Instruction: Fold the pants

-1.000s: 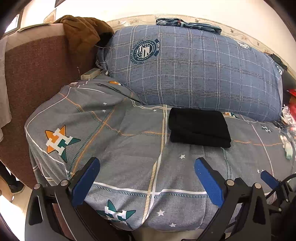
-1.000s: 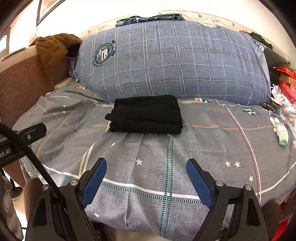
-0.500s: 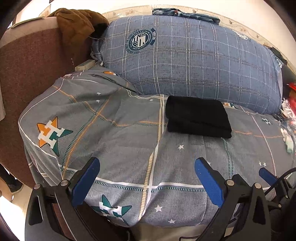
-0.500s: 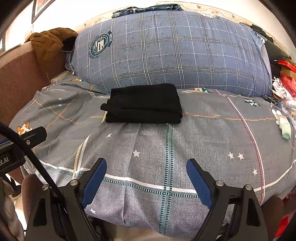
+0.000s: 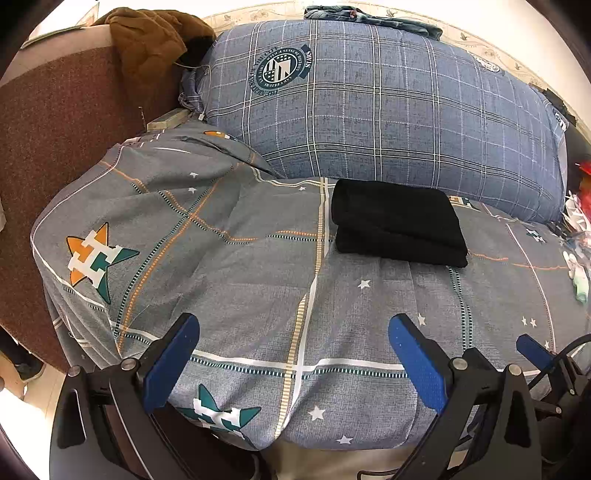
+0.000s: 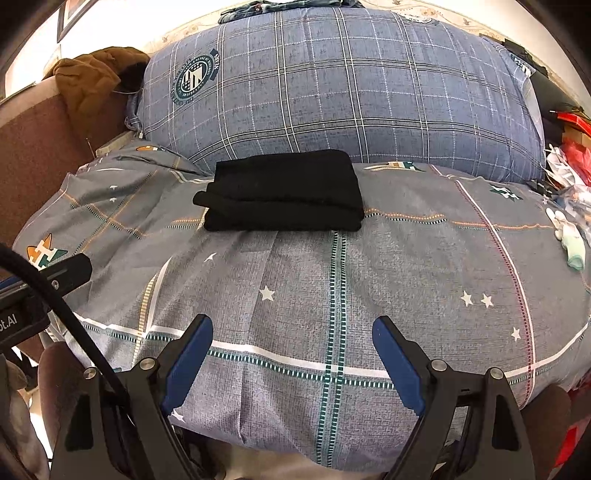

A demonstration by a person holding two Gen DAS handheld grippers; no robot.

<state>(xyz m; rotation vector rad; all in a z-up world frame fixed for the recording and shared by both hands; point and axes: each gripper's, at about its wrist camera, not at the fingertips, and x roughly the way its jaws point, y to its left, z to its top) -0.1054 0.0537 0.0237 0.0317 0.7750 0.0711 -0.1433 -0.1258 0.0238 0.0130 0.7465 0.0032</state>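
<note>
The black pants lie folded in a compact rectangle on the grey patterned bedsheet, just in front of the big blue plaid pillow. They also show in the right wrist view. My left gripper is open and empty, above the sheet's near edge, well short of the pants. My right gripper is open and empty too, near the bed's front edge. A tip of the right gripper's finger shows in the left wrist view at the right.
A brown headboard stands at the left with a brown jacket draped on it. Jeans lie on top of the pillow. Small clutter and a pale sock lie at the bed's right edge.
Both grippers have drawn slightly lower and nearer to the sheet, so the bed looms larger. The folded pants have not moved. Both grippers stay open.
</note>
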